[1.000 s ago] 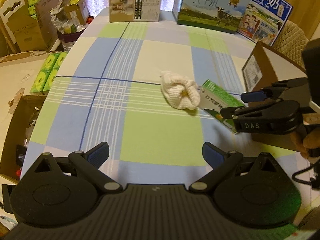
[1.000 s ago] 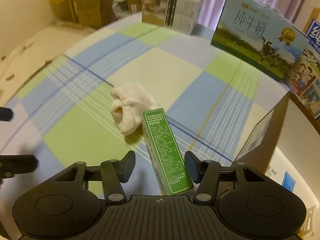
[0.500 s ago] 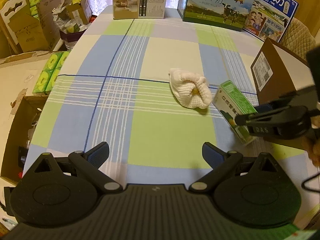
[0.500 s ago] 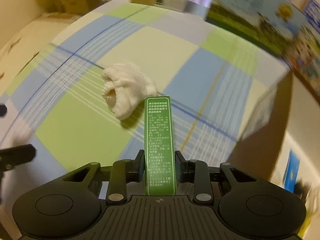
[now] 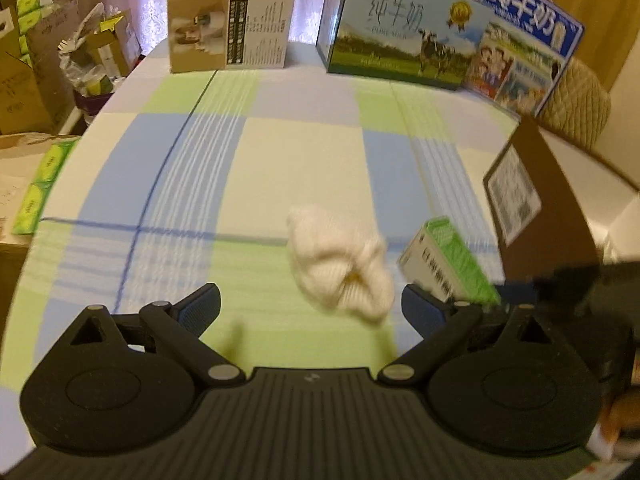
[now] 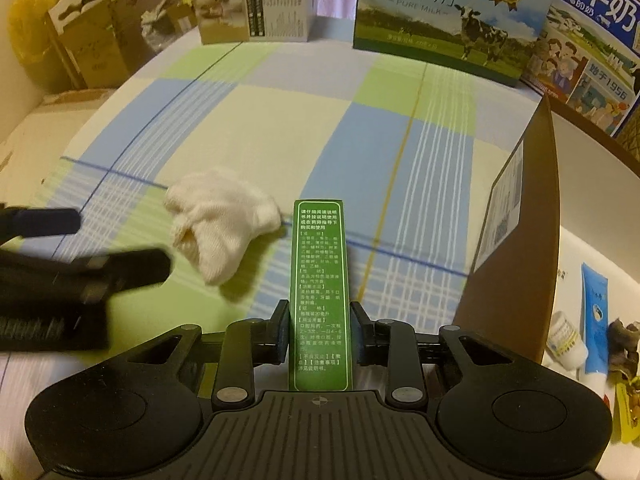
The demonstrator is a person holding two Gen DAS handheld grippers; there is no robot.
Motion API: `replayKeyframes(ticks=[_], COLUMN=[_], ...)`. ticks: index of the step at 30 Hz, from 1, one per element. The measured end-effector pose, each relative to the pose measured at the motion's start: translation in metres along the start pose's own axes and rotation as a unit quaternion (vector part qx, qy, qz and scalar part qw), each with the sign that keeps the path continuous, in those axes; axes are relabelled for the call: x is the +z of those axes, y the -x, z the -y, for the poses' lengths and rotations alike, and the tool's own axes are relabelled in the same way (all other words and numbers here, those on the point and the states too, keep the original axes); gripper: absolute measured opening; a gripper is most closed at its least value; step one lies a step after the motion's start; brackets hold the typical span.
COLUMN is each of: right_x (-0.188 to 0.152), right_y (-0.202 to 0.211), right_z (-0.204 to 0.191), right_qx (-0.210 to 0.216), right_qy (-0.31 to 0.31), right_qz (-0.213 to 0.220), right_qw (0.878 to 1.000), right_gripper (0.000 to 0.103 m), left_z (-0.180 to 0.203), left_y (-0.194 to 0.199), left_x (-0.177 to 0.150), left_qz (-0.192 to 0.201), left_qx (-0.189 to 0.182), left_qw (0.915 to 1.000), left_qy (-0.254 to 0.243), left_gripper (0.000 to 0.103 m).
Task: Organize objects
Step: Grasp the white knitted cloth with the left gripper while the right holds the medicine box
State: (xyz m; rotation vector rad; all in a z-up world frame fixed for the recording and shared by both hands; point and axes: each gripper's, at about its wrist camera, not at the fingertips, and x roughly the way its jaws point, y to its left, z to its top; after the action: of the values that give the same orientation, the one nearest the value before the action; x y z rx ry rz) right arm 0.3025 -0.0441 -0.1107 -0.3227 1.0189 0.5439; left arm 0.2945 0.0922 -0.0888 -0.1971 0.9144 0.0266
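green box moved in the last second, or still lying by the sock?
Yes. The green box is now clamped in the right gripper. It has swung from leaning toward the brown cardboard box to pointing straight ahead, its far end just right of the white sock.

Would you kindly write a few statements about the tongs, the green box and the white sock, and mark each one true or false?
1. The right tongs are shut on the green box. True.
2. The left tongs hold the white sock. False: they are open and empty, and the sock lies on the checked tablecloth.
3. The sock lies left of the green box in the right wrist view. True.
4. The brown cardboard box stands left of the sock. False: it stands to the right.
5. Two milk cartons stand at the table's far edge. True.
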Motion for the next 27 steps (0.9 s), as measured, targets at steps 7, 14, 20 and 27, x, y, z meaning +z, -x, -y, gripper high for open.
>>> replayKeyframes(ticks=[7,14,20,27], right_x=[0.007,0.005,0.002,-0.015], right_y=[-0.006,-0.009,-0.009,0.001], right_z=[0.008,0.006,0.005,-0.004], right_qx=[0.009,0.008,0.013,0.027], right_qy=[-0.017,-0.012,-0.005,0.007], right_qz=[0.017,0.025,0.026,0.021], right_qw=[1.000,1.000,1.000,0.999], right_gripper=[0.027,0.027,0.027,0.027], left_z=[0.002,0.001,0.002,-0.017], left_y=[-0.035,-0.052,-0.035,0.001], left_x=[0.016,0.012,0.002,-0.031], left_qz=[-0.003,-0.019,-0.011,-0.029], left_qx=[-0.006,-0.018,0.004,0.017], left_qw=[0.9996,0.9992,0.9999,0.9992], left_qy=[0.029,0.029,0.000,0.021], left_gripper=[0.086,0.046,0.036,0.035])
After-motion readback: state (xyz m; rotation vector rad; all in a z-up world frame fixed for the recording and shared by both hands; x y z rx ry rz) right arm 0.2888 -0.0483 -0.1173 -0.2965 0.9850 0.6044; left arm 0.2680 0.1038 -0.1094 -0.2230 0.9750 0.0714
